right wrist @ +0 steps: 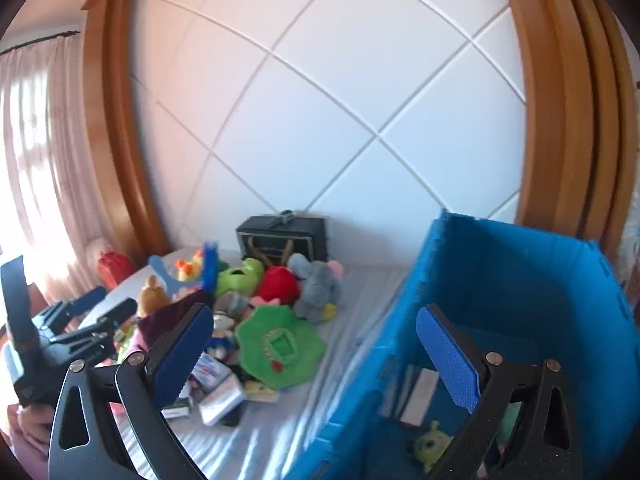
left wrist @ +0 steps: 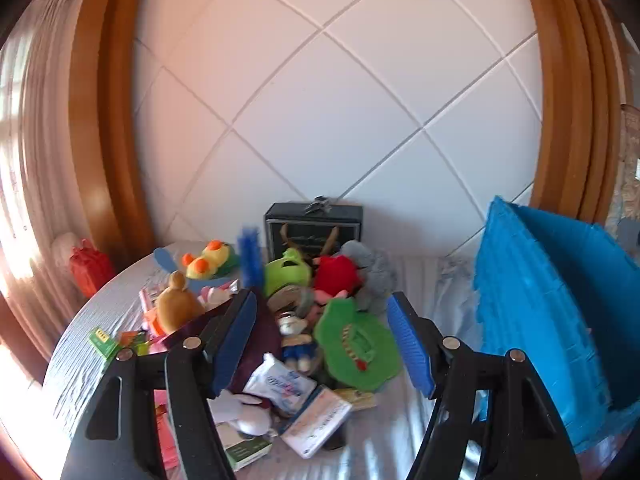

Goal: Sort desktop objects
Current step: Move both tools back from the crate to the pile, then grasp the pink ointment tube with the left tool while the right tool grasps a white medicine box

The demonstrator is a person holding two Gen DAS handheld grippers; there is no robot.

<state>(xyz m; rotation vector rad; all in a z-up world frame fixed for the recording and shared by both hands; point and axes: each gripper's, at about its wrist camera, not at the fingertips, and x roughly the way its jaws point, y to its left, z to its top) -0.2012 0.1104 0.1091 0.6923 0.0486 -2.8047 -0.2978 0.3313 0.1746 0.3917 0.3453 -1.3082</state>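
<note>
The right gripper [right wrist: 316, 360] hangs spread and empty at the blue bin's [right wrist: 520, 280] near wall; a green toy [right wrist: 430, 446] already lies inside. The left gripper [left wrist: 322, 344], also agape, faces the pile [left wrist: 304, 320] ahead, so most sorting seems undone.

Left gripper [left wrist: 322, 344]: two black plastic fingers [left wrist: 224, 332], each faced on its inner side with a blue ribbed pad [left wrist: 410, 346]. Behind the pads the black linkage arms widen toward the camera — each arm has a teardrop-shaped cutout and a round silver pivot screw [left wrist: 192, 343] at its joint.

Right gripper [right wrist: 316, 356]: the same build, black fingers with textured blue pads [right wrist: 450, 360] and silver screws [right wrist: 493, 357] on the linkage.

To the right gripper's left, the other tool shows from outside as a black jointed frame with blue tips. Below it, a patch of bare skin — the person's hand [right wrist: 34, 420] — is blurred.
</note>
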